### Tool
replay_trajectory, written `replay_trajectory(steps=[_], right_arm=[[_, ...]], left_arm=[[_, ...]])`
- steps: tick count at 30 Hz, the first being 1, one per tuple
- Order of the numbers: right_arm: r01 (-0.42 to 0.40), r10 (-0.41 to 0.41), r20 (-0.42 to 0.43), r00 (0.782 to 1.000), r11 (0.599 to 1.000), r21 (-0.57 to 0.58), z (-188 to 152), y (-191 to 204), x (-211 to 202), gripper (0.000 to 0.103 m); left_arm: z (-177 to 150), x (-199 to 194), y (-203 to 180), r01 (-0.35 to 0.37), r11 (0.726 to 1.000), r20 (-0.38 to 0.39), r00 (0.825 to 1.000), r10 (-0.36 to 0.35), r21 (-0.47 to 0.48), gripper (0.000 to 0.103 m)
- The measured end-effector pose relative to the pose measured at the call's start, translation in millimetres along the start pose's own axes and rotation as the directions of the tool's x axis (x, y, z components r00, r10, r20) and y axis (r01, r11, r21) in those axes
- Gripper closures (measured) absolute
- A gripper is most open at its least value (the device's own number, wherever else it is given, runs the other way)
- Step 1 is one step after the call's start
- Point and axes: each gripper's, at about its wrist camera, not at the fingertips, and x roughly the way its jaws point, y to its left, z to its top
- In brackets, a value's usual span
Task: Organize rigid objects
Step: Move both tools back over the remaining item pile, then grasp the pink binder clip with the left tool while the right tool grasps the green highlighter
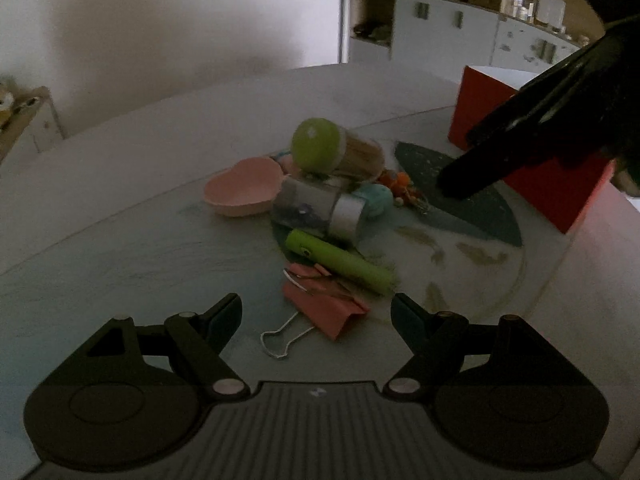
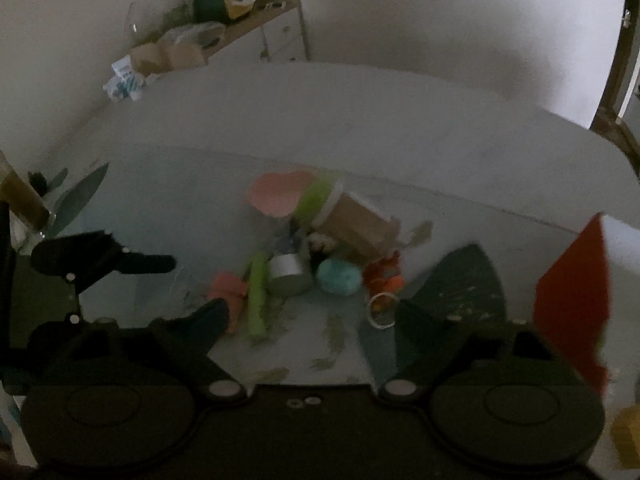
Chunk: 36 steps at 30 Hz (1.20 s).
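A heap of small objects lies on the table: a pink binder clip, a green tube, a clear jar with a silver cap, a toothpick holder with a green lid, a pink heart-shaped dish, a teal ball and an orange keychain. My left gripper is open, just short of the binder clip. My right gripper is open and empty, low in front of the heap. The same heap shows in the right wrist view, with the green tube and the jar.
A red box with an open white inside stands at the right of the heap; it also shows in the right wrist view. The right gripper's dark body hangs over the box. Shelves and cabinets stand behind the table.
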Motion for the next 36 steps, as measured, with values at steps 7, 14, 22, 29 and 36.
replay_trajectory(steps=[7,14,22,29,36], right_arm=[[-0.015,0.016,-0.056,0.998,1.0,0.016,-0.3,14.5,30.3,0.032],[-0.015,0.021,-0.097,0.995,0.998,0.061,2.5,17.6,52.9,0.055],[-0.031,0.037,-0.135,0.99,0.999,0.044,2.0,28.5,67.7,0.07],[-0.011,0.011,-0.146,0.989,1.0,0.004,5.9,38.4,78.5,0.079],[0.009,-0.013,-0.13,0.991,1.0,-0.029,8.8,45.1,82.8,0.087]], left_arm=[[-3.5,12.9,0.4,0.018,0.999,-0.003,1.0,-0.018,0.038,0.022],[-7.2,20.4,-1.5,0.01,0.998,0.006,1.0,-0.011,0.065,0.029],[-7.3,26.2,0.3,0.03,0.997,0.02,0.999,-0.031,0.078,0.038],[-6.0,29.3,3.1,0.04,0.997,0.031,0.999,-0.043,0.072,0.044],[-7.3,27.1,0.5,0.027,0.998,0.041,0.999,-0.03,0.063,0.044]])
